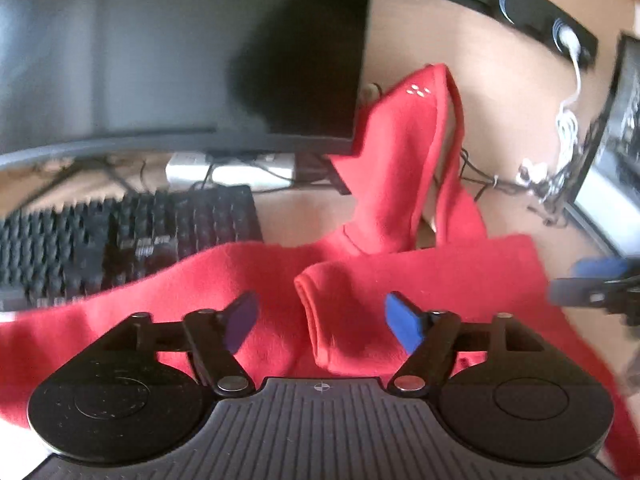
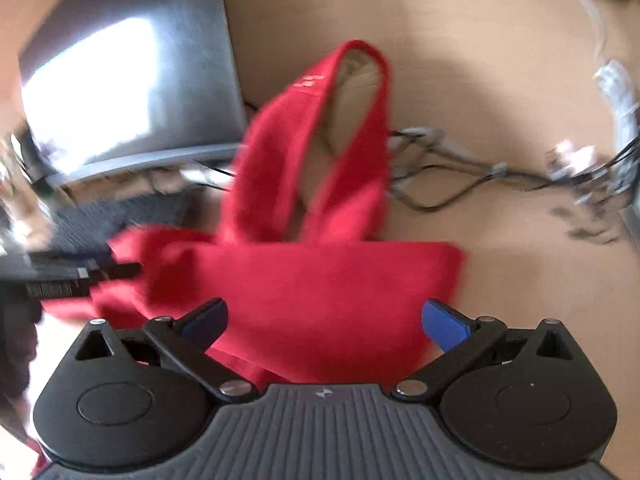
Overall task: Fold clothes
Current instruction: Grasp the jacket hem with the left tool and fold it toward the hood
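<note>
A red hooded sweatshirt [image 1: 400, 276] lies on the wooden desk, its hood [image 1: 416, 128] pointing away toward the monitor. A sleeve cuff [image 1: 316, 316] is folded over the body. My left gripper [image 1: 322, 320] is open just above the cuff, holding nothing. In the right wrist view the same sweatshirt [image 2: 320, 292] lies under my right gripper [image 2: 324, 322], which is open and empty over the body's near part. The hood [image 2: 316, 140] lies beyond. The right gripper shows at the left view's right edge [image 1: 592, 284]; the left gripper [image 2: 80, 274] shows at the right view's left edge.
A black keyboard [image 1: 120, 240] lies left of the sweatshirt, partly under its edge. A dark monitor [image 1: 180, 48] stands behind it. Cables [image 2: 460, 176] and a white cord [image 1: 568, 120] lie on the desk [image 2: 500, 60] at the right. A black power strip [image 1: 520, 12] runs along the back.
</note>
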A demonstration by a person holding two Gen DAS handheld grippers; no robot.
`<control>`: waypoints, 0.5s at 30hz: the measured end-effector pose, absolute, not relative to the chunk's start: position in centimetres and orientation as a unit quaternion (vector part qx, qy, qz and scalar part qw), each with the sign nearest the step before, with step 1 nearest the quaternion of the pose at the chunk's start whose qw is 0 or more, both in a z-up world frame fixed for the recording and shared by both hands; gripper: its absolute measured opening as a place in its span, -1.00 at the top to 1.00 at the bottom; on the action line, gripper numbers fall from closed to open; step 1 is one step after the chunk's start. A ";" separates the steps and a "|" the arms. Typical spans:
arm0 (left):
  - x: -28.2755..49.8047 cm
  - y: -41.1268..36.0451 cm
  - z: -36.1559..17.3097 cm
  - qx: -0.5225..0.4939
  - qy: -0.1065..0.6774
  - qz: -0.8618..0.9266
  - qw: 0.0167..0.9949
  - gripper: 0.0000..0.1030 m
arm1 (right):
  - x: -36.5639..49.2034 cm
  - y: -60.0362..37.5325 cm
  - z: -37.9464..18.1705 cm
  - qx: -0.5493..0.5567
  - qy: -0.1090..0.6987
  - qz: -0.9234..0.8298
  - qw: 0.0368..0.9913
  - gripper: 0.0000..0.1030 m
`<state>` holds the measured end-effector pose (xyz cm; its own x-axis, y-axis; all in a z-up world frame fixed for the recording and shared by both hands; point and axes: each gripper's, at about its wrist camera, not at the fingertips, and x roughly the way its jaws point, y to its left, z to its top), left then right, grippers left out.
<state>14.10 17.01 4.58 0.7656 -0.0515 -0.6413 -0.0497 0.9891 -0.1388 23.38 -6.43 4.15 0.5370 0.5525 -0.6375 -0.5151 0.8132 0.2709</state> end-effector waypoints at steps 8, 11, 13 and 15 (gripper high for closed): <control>10.2 25.4 3.2 -0.264 0.387 0.094 0.879 -0.82 | 25.3 -3.1 -1.0 0.049 0.416 0.275 0.865 -1.00; 8.7 27.7 2.6 -0.293 0.385 0.127 0.866 -0.82 | 25.4 -2.0 -1.1 0.045 0.418 0.250 0.872 -1.00; 8.0 28.9 2.4 -0.313 0.381 0.135 0.860 -0.82 | 25.4 -1.0 -1.1 0.013 0.425 0.248 0.870 -1.00; 7.7 29.7 2.3 -0.324 0.375 0.145 0.857 -0.82 | 25.5 -0.7 -0.6 -0.001 0.429 0.254 0.867 -1.00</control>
